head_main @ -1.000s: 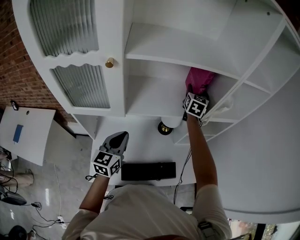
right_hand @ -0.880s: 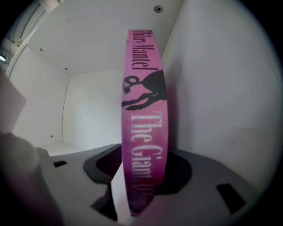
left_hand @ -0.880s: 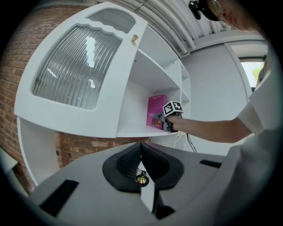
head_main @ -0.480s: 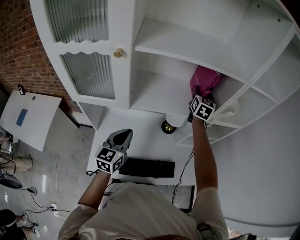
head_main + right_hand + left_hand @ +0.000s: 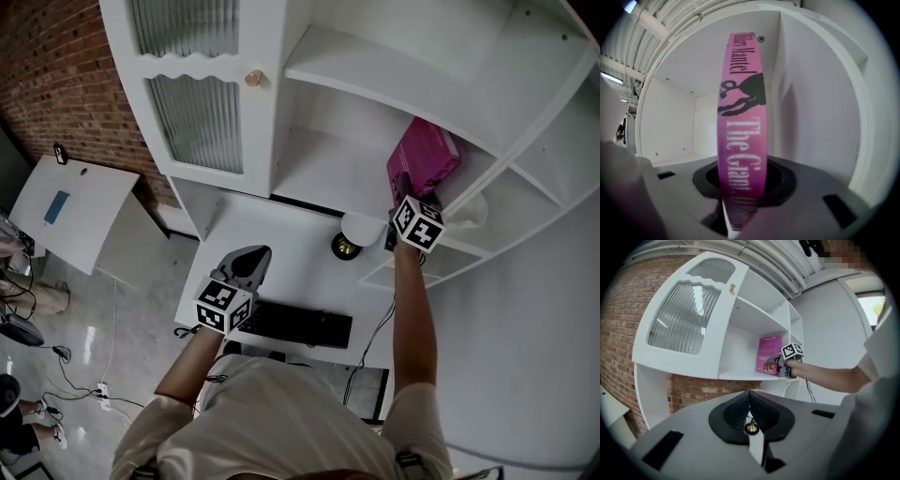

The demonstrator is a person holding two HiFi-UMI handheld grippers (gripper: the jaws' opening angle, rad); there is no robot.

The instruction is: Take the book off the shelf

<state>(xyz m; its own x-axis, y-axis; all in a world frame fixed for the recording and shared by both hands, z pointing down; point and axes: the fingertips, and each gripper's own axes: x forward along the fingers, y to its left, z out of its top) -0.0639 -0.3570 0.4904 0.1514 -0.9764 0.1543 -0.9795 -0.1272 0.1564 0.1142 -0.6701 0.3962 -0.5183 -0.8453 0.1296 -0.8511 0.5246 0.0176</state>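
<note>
- While the right gripper (image 5: 740,199) pinches the spine of the pink book with white lettering (image 5: 740,140), jaws having just closed on it, the book stands at the right end of the white shelf board (image 5: 323,173).
- Title's lower end is hidden between the jaws.
- Left gripper (image 5: 750,405): pads pressed together, empty.

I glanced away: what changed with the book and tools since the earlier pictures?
The right tool has just been closing its jaws and now clamps the pink book by its spine; it seems drawn slightly outward. The left tool stayed shut and empty.
</note>
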